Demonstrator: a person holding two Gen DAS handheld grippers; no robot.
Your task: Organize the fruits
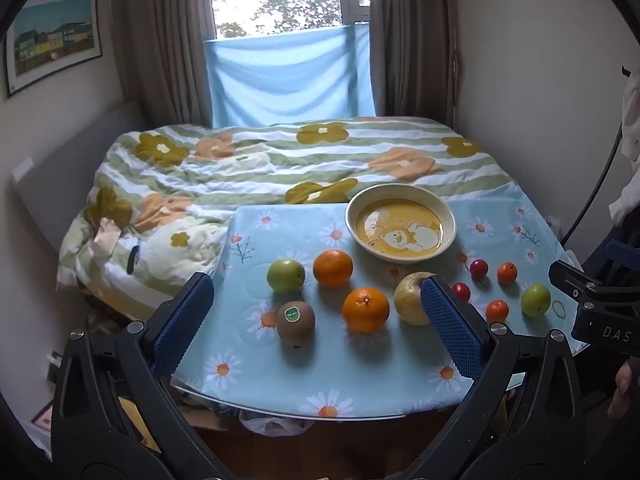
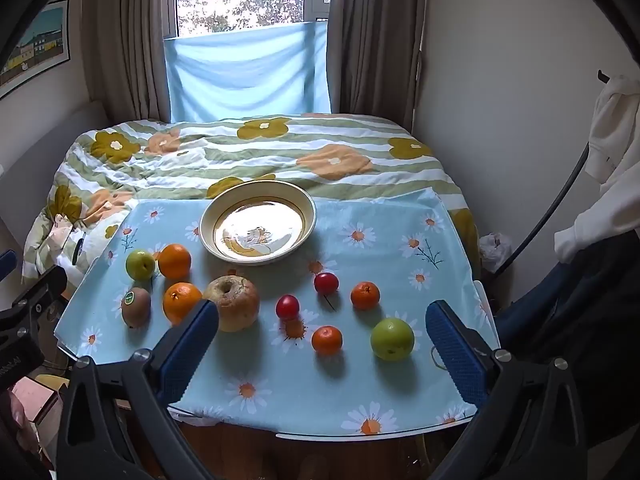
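Fruits lie on a table with a blue daisy cloth (image 1: 352, 376) (image 2: 320, 392). On the left are a green apple (image 1: 285, 275) (image 2: 140, 265), two oranges (image 1: 333, 267) (image 1: 365, 309), a kiwi (image 1: 295, 323) (image 2: 136, 306) and a yellow-brown apple (image 1: 412, 298) (image 2: 234, 302). On the right are two red plums (image 2: 326, 282) (image 2: 287, 306), two small tangerines (image 2: 365, 295) (image 2: 327, 340) and a second green apple (image 2: 392, 338) (image 1: 535, 300). An empty yellow-and-cream bowl (image 1: 400, 222) (image 2: 258, 222) stands behind them. My left gripper (image 1: 316, 300) and right gripper (image 2: 322, 324) are open and empty, above the table's near edge.
A bed with a flowered striped quilt (image 1: 280, 160) lies behind the table. Brown curtains and a window with a blue cloth are at the back. A rubber band (image 1: 559, 309) lies by the right green apple. White clothes (image 2: 608, 160) hang at the right wall.
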